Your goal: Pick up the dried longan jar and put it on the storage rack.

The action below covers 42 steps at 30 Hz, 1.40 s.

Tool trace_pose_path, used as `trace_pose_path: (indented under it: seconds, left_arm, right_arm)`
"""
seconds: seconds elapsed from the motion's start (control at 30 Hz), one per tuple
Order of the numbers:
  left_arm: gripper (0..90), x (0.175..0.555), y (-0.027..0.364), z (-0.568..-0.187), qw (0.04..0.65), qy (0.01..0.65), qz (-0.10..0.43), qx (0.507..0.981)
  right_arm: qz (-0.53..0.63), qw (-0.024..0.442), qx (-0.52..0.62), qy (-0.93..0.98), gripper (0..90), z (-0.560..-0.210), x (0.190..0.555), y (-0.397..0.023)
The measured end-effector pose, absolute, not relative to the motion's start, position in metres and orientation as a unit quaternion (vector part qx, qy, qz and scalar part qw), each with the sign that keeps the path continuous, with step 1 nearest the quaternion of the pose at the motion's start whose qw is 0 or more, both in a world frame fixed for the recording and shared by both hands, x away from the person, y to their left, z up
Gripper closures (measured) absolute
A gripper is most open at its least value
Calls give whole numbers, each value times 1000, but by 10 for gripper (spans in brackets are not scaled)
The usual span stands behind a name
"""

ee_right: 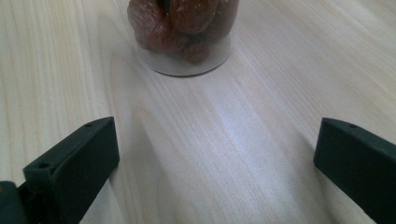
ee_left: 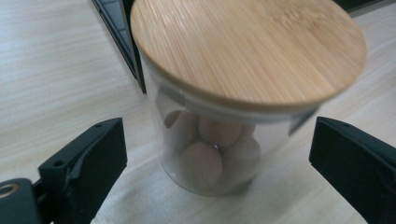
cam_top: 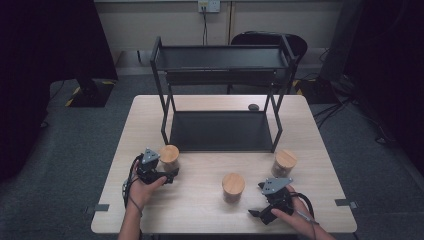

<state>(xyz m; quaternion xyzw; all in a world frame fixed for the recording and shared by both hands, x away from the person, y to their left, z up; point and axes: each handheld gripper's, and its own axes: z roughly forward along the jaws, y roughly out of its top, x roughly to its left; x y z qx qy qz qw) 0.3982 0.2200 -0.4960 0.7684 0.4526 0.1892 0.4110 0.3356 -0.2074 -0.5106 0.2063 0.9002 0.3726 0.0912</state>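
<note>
High view: rack (cam_top: pixel 220 131) behind jar (cam_top: pixel 169 157).

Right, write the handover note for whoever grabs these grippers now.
Left gripper: open, fingers either side of the left jar, not yet pressing it. The jar has a wooden lid and stands on the table by the black rack's front left leg.
Right gripper: open, empty, facing the middle jar.
Right jar stands near the rack's front right leg.
Done: nothing on the rack.
Left: probably grip and shelve all three jars.
</note>
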Motion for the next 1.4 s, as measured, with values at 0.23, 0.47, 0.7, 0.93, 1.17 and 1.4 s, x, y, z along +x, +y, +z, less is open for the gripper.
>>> trace_pose_path:
  seconds: [0.23, 0.47, 0.7, 0.93, 1.17, 1.4]
  left_arm:
    - [58, 406, 216, -497, 418, 453, 188, 764]
    - [100, 412, 209, -495, 421, 443, 190, 768]
    - [151, 415, 205, -497, 422, 449, 188, 765]
    - [188, 418, 204, -498, 418, 447, 190, 768]
    - [218, 422, 204, -498, 430, 452, 195, 757]
    - [249, 422, 201, -497, 424, 438, 213, 763]
  right_arm:
    - [373, 91, 206, 900, 0, -511, 336, -207]
    - [373, 91, 207, 900, 0, -511, 336, -207]
    - [373, 91, 207, 900, 0, -511, 336, -207]
    - [373, 91, 207, 900, 0, -511, 336, -207]
    - [373, 91, 207, 900, 0, -511, 336, -207]
    - [373, 91, 207, 900, 0, -511, 336, -207]
